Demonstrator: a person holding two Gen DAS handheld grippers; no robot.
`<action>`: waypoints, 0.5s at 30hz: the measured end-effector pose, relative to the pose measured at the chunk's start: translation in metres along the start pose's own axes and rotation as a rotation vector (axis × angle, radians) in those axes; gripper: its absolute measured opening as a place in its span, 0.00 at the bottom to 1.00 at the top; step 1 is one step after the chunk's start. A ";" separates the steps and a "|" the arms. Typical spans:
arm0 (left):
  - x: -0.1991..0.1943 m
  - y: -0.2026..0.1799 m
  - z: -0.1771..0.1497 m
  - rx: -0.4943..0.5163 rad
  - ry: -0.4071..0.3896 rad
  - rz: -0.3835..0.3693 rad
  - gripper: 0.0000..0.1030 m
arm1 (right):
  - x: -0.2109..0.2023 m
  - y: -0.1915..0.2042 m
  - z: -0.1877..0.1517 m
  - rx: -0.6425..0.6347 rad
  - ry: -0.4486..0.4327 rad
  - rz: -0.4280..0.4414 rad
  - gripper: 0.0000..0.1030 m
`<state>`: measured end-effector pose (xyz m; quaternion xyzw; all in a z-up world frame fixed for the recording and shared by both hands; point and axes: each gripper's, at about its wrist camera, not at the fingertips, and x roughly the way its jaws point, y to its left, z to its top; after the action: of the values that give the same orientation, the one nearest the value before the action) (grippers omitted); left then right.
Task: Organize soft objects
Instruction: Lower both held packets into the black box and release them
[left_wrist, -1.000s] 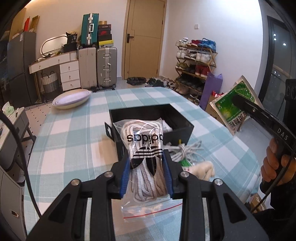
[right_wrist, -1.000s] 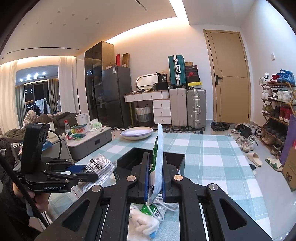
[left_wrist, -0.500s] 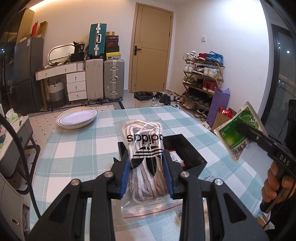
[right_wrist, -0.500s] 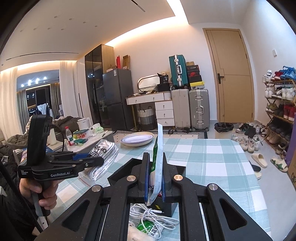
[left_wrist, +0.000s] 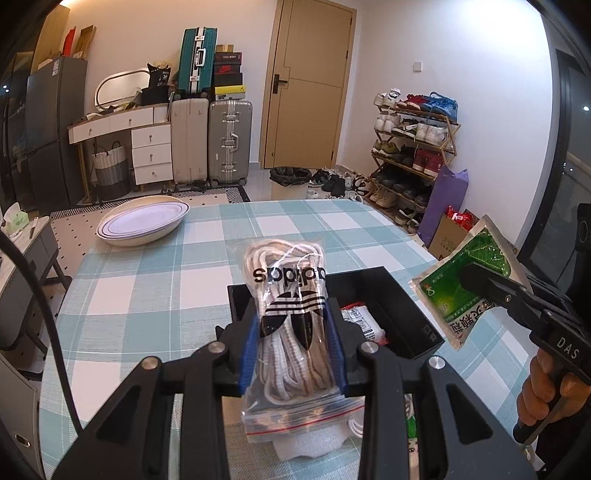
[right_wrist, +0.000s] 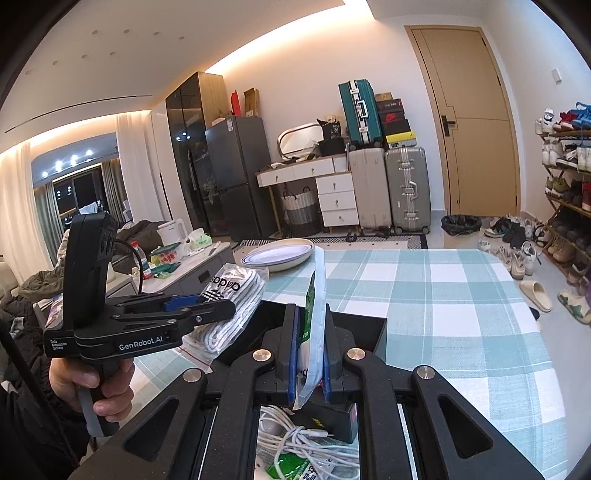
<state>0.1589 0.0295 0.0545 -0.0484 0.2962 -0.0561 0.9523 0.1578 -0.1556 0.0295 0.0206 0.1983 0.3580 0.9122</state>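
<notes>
Left wrist view shows our left tool (left_wrist: 293, 354) clamped on a clear zip bag of shoelaces (left_wrist: 290, 332), held in the air at the lower centre of the frame, over the near edge of the black bin (left_wrist: 417, 314). At the right edge of that frame our right tool (left_wrist: 476, 280) is pinched shut on a green packet (left_wrist: 448, 295), also held in the air, above and to the right of the bin. One white wrapped item (left_wrist: 360, 321) already lies inside the bin, so we judge at least one thing sorted. Right wrist view, bottom centre, shows a tangle of white cable (right_wrist: 295, 439) and another green pack (right_wrist: 291, 469) lying on the checked desk (right_wrist: 461, 302) below the tools, outside the bin. We judge the task partway: both held items have yet to be dropped in, and the loose ones near the bin remain.
</notes>
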 end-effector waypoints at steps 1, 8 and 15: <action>0.003 0.000 0.000 0.000 0.006 0.000 0.31 | 0.004 -0.001 -0.001 0.003 0.008 0.001 0.10; 0.023 -0.003 0.000 0.010 0.031 -0.002 0.31 | 0.032 -0.008 -0.003 0.013 0.057 0.027 0.10; 0.040 -0.003 0.002 0.019 0.053 0.001 0.31 | 0.053 -0.013 -0.007 0.014 0.097 0.041 0.10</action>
<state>0.1921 0.0211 0.0341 -0.0377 0.3205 -0.0596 0.9446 0.1988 -0.1303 0.0027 0.0135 0.2445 0.3756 0.8939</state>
